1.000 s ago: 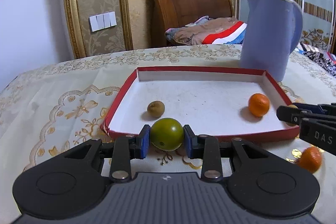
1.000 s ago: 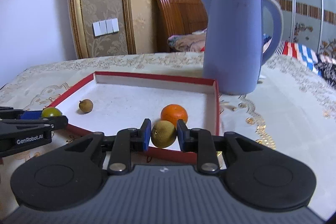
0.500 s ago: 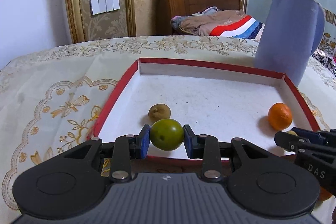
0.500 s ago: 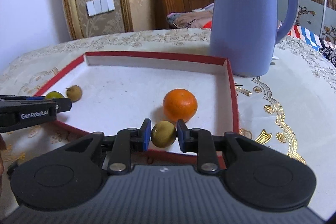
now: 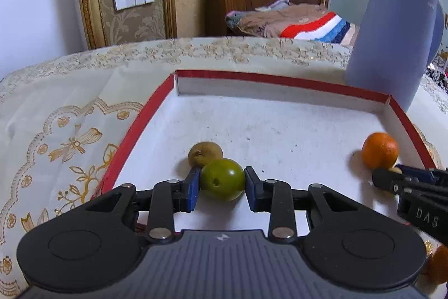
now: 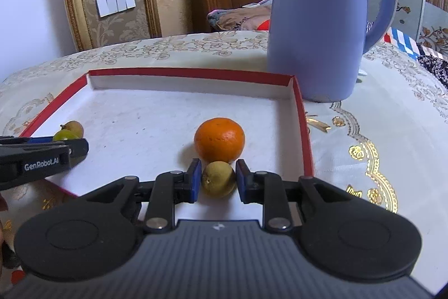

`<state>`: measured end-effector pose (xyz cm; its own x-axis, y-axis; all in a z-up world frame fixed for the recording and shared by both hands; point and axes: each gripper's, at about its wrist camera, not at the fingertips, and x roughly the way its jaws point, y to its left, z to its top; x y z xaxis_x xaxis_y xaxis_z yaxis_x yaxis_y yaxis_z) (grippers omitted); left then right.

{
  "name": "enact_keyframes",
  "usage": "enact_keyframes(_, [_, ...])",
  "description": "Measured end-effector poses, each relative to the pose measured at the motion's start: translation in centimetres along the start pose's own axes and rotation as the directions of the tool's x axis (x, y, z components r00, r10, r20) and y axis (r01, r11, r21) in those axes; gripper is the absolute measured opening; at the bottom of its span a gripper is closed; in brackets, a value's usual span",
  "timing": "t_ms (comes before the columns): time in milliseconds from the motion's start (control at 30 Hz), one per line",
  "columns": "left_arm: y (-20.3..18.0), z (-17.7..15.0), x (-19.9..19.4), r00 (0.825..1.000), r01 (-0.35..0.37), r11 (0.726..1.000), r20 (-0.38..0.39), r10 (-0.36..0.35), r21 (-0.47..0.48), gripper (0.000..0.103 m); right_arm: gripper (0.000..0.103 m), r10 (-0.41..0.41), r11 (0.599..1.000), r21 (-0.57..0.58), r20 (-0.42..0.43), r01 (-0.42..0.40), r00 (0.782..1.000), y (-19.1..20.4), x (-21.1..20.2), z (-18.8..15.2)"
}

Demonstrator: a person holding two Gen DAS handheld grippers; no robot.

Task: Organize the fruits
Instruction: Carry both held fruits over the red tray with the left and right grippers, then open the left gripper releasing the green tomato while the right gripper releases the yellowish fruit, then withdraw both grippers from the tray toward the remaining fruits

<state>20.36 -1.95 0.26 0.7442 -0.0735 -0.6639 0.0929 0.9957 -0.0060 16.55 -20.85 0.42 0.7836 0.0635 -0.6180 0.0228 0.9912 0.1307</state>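
Landmark: the red-rimmed tray on the desk; all places below are relative to it.

Nearest, just inside the tray's near edge, the left claw is clamped on a green fruit, pads seated on its two sides. At the near right corner the right claw is clamped on a small yellow-green fruit, also gripped across its middle. Whether either fruit rests on the tray floor or hangs just above it cannot be told.

Just beyond the green fruit, a brownish fruit lies on the tray floor, apparently touching it. Just beyond the yellow-green fruit sits an orange, close against it. A second orange lies outside the tray, off its near right corner.

Past the tray's far right corner stands a blue jug.

Handling, judged: both held fruits are light, round and smooth-skinned, firm but liable to bruise. A grip across the widest girth suits them. Once released they may roll, and the neighbours could be nudged.
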Motion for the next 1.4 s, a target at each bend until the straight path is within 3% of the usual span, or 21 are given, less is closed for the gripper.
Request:
enact_keyframes(133, [0.1,0.0,-0.2,1.0,-0.002,1.0,0.011,0.002,-0.001,0.033,0.026,0.0,1.0,0.012,-0.008,0.0,1.0,-0.3,0.5,0.2])
enact_keyframes(200, [0.1,-0.1,-0.4,1.0,-0.006,1.0,0.025,0.006,-0.003,0.045,0.027,0.008,1.0,0.025,-0.007,-0.007,1.0,-0.5,0.4,0.2])
enact_keyframes(233, [0.0,-0.2,-0.5,0.999,-0.005,1.0,0.033,0.005,-0.003,0.05,0.031,0.011,0.999,0.03,-0.004,-0.011,1.0,-0.6,0.2,0.2])
enact_keyframes(333, [-0.2,-0.5,-1.6,0.995,-0.022,1.0,0.101,0.022,0.002,0.069,0.06,0.001,0.999,0.041,0.03,-0.002,1.0,-0.7,-0.5,0.1])
enact_keyframes(367, [-0.4,-0.6,-2.0,0.992,-0.033,0.999,0.122,0.031,0.011,0.075,0.06,-0.007,1.0,0.03,0.044,0.006,0.999,-0.6,-0.7,0.0])
enact_keyframes(533, [-0.8,-0.8,-3.0,0.987,-0.041,0.999,0.155,0.037,0.021,0.076,0.06,-0.04,0.999,0.01,0.083,0.039,0.996,-0.2,-1.6,-0.4])
enact_keyframes(667, [-0.8,-1.4,-4.4,0.977,-0.078,0.997,0.202,0.074,0.014,0.076,0.079,-0.051,0.999,0.014,0.115,0.05,0.992,-0.4,-2.4,-0.8])
enact_keyframes(733, [-0.7,-1.9,-5.6,0.967,-0.095,0.995,0.239,0.092,0.002,0.076,0.079,-0.054,0.999,0.015,0.144,0.052,0.988,-0.5,-3.1,-1.0])
enact_keyframes(833, [-0.5,-3.3,-7.8,0.951,-0.106,0.994,0.291,0.105,-0.012,0.076,0.09,-0.039,0.999,0.038,0.191,0.032,0.981,-1.0,-4.3,-1.5])
enact_keyframes(967, [0.4,-5.9,-11.1,0.932,-0.105,0.994,0.347,0.107,-0.025,0.077,0.09,-0.013,0.997,0.079,0.22,-0.004,0.975,-1.7,-5.9,-2.2])
enact_keyframes(1067, [1.4,-7.5,-12.9,0.921,-0.111,0.991,0.368,0.131,-0.074,0.084,0.09,0.001,0.996,0.085,0.239,-0.022,0.971,-1.9,-7.1,-3.2])
enact_keyframes(1233, [4.2,-9.2,-14.3,0.939,-0.039,0.983,0.33,0.097,-0.178,0.084,0.09,0.021,0.996,0.078,0.236,-0.04,0.972,-2.3,-9.3,-6.2])
enact_keyframes(1333, [4.6,-10.2,-14.8,0.938,-0.069,0.981,0.323,0.125,-0.18,0.084,0.09,-0.001,0.998,0.061,0.272,-0.016,0.962,-2.8,-11.2,-7.5])
enact_keyframes(1400, [4.6,-10.7,-15.0,0.939,-0.087,0.981,0.315,0.139,-0.175,0.084,0.09,0.017,0.995,0.084,0.302,-0.045,0.953,-3.7,-13.0,-8.4])
